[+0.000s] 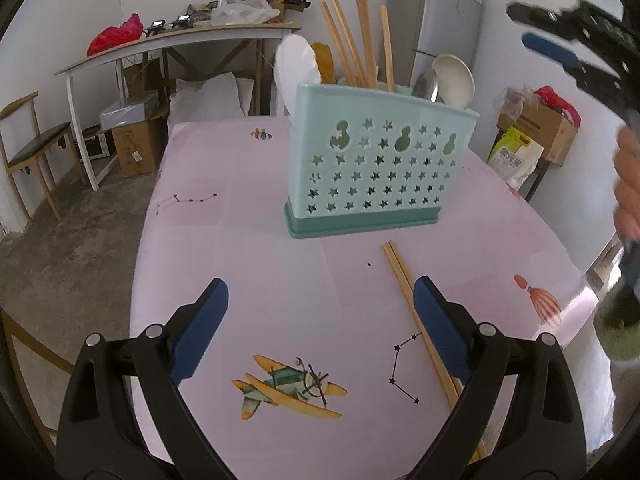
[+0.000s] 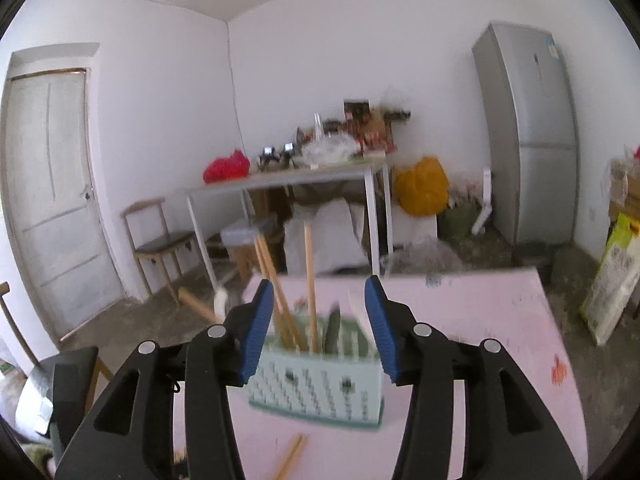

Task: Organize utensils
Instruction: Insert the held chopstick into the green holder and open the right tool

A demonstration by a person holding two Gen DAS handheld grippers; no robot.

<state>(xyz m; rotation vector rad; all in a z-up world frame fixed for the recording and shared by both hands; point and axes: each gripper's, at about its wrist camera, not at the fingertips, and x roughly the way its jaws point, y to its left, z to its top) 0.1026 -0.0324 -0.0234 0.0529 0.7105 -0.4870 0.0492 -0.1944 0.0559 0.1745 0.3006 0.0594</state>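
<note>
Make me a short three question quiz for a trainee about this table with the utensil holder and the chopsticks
1. True or false: the utensil holder lies tipped over on the table.
2. Which utensils are still loose on the table?
A. a pair of chopsticks
B. a metal fork
C. a white spoon
3. Fill in: both the left gripper and the right gripper have jaws that stand ____ with nothing clamped.

Key
1. False: it stands upright, with chopsticks and spoons sticking out of its top.
2. A: the loose chopsticks lie in front of the holder, beside the left gripper's right finger.
3. open
</note>
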